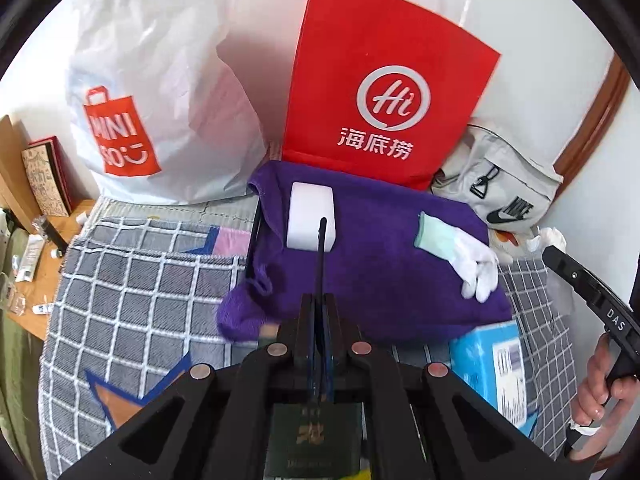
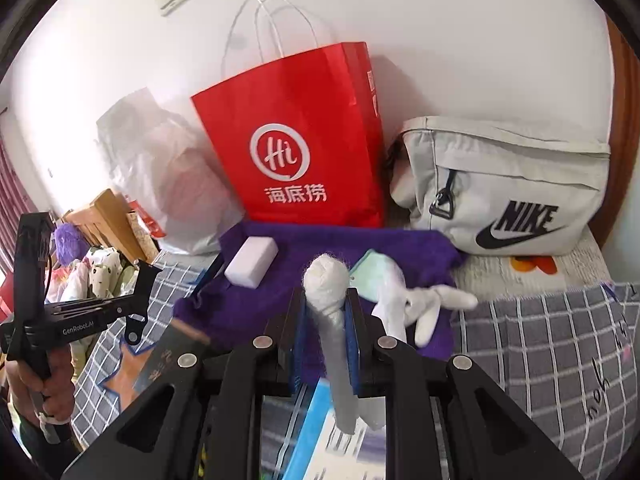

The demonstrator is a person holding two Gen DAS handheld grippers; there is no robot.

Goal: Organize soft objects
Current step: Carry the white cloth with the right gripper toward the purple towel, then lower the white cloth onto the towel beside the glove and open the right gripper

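We've got the rolled white sock [image 2: 326,280] clamped upright in our right gripper [image 2: 324,312], left gripper [image 1: 320,312] clenched, with the purple fuzzy towel [image 2: 320,248] straight ahead on the bed.

Left gripper [image 1: 320,308]: tilted steeply down, jaws pressed together on a thin dark strip, perhaps a cord.
Left hand [image 2: 48,388]: fist wrapped round the handle from below.
Right gripper [image 2: 325,308]: angled down, jaws nearly together, pinching a rolled white cloth [image 2: 328,288].
Right hand [image 1: 600,392]: fingers curled round the grip, partly cut off at the frame edge.
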